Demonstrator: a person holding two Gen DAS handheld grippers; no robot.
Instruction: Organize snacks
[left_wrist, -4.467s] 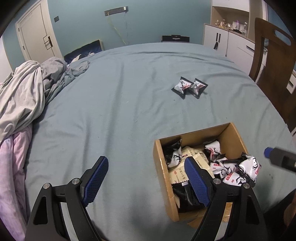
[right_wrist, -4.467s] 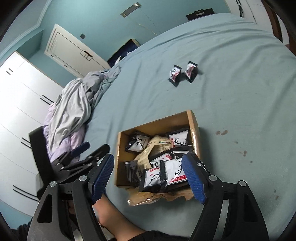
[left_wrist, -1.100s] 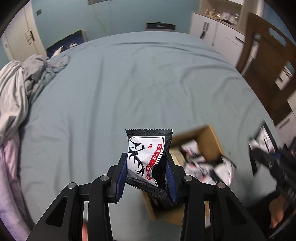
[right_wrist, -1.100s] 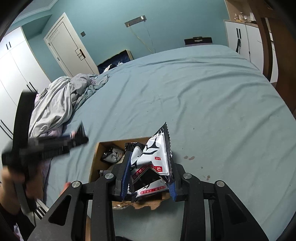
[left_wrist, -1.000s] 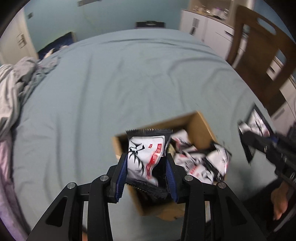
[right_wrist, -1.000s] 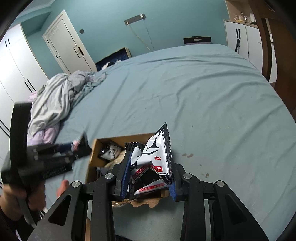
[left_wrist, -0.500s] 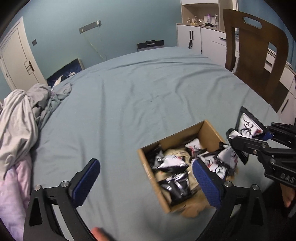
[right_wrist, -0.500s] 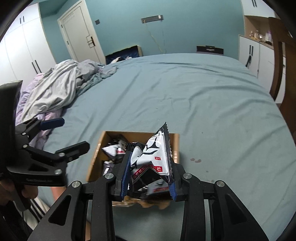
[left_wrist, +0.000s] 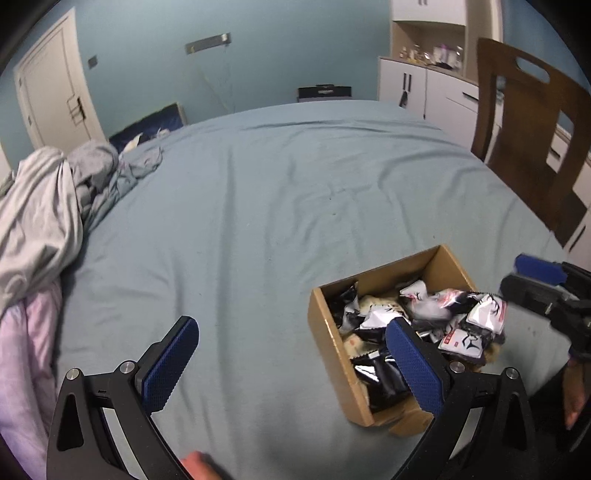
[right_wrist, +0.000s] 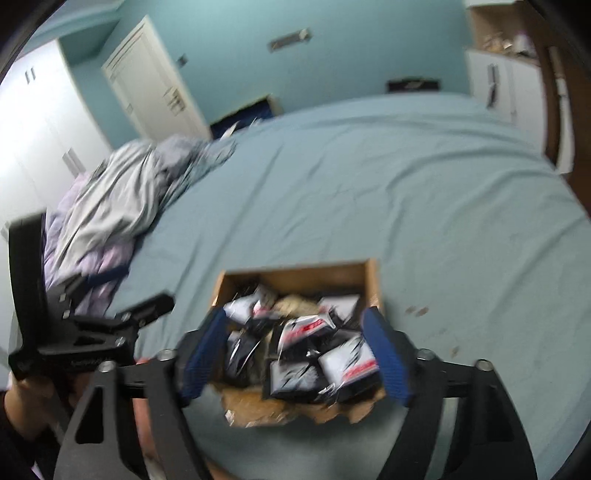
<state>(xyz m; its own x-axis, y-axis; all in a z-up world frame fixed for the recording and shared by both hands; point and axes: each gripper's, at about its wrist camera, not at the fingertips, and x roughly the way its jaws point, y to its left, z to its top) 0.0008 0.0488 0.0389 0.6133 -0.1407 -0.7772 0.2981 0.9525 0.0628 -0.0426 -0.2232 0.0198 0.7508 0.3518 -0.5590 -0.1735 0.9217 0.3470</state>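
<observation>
Currently, both the left gripper (left_wrist: 291, 354) and right gripper (right_wrist: 295, 354) are spread wide, empty; snack box (left_wrist: 328, 325) at 4 o'clock.

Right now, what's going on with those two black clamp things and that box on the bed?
A person is tidying snack packets into a cardboard box on a blue bedsheet, with a hand-held gripper in each hand. Both the left gripper and the right gripper are open and hold nothing. The box is heaped with packets, and no loose packet shows on the sheet.
</observation>
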